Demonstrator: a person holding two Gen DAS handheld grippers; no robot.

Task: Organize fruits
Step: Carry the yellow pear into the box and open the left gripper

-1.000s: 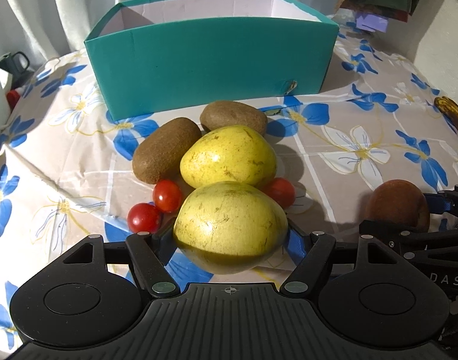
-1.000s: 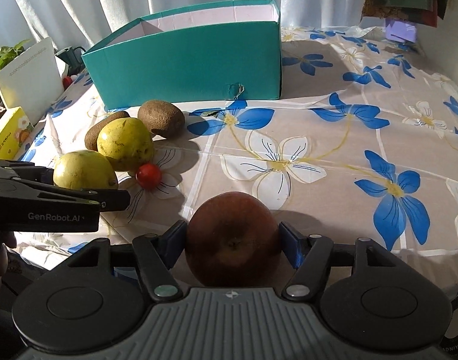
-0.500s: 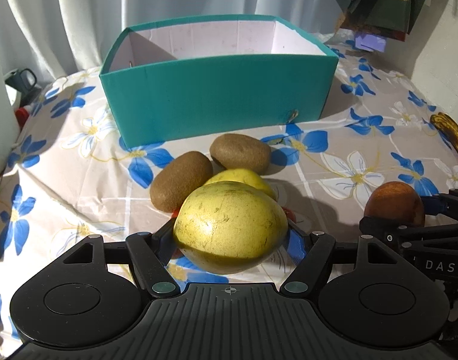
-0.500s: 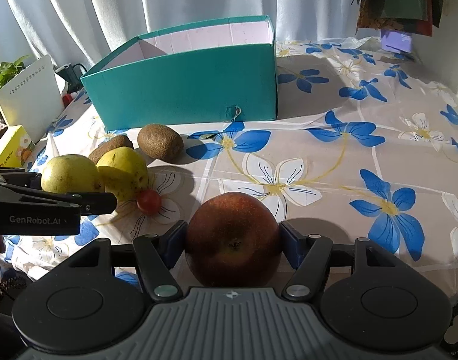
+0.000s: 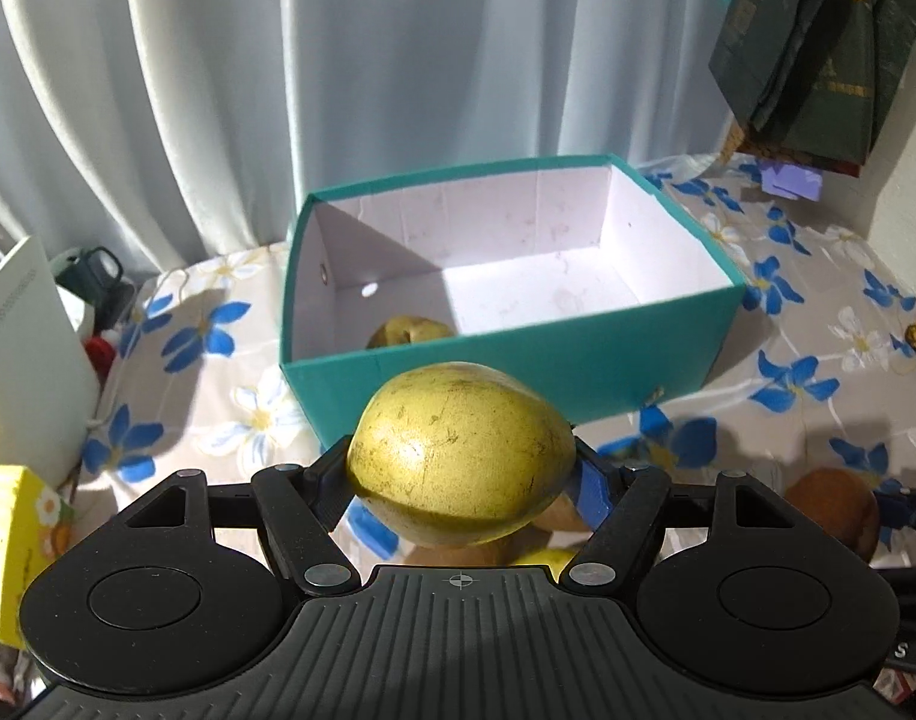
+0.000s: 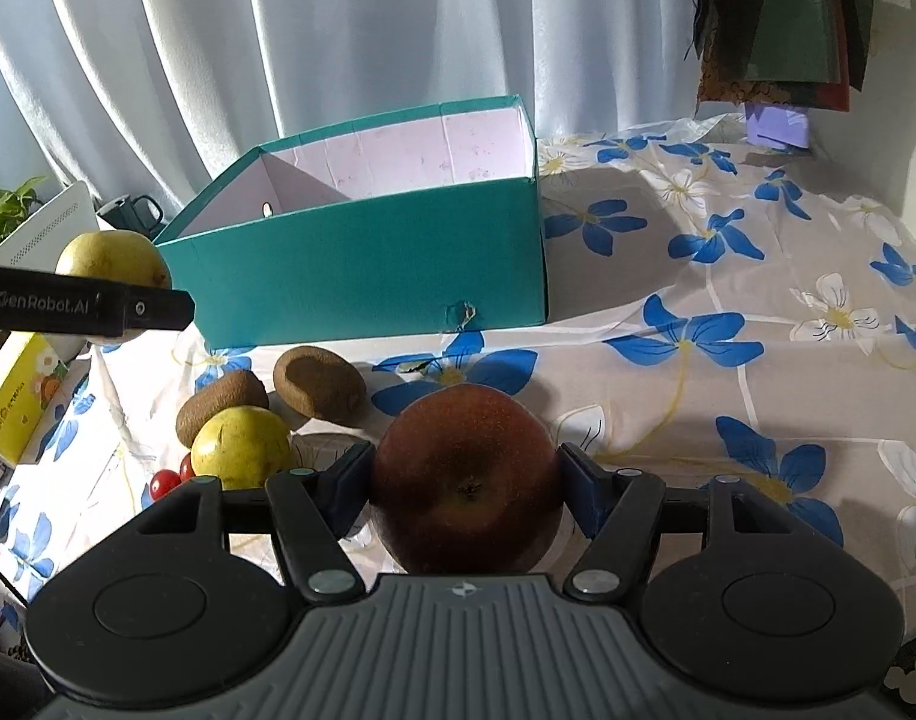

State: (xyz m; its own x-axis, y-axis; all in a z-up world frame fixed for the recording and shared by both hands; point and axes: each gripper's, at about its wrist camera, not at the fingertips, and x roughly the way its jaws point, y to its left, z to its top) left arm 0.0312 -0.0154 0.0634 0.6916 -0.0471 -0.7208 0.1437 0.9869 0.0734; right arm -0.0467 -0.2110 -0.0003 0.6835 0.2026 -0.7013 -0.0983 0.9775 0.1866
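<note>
My left gripper [image 5: 461, 468] is shut on a yellow-green pear [image 5: 461, 453], held in the air in front of the teal box [image 5: 518, 360]. The box is open on top, white inside, with one yellow fruit [image 5: 410, 330] in its near left corner. My right gripper [image 6: 465, 483] is shut on a dark red apple [image 6: 467, 480], above the flowered cloth. In the right wrist view the left gripper [image 6: 128, 300] with its pear [image 6: 113, 258] hangs at the left, near the box's left corner. On the cloth lie another pear [image 6: 242, 447], two kiwis [image 6: 320, 381] [image 6: 221, 399] and cherry tomatoes [image 6: 165, 480].
A white device [image 5: 23, 354] and a yellow carton [image 5: 11, 546] stand at the table's left edge, with a dark mug [image 5: 98, 276] behind. Grey curtains [image 5: 338, 60] hang behind the box. Dark bags [image 5: 818, 42] hang at the upper right. The flowered cloth [image 6: 728, 300] stretches right of the box.
My left gripper has risen with the pear, so the box's inside now shows and the fruits on the cloth drop out of its view. The right gripper rose a little with the apple.
</note>
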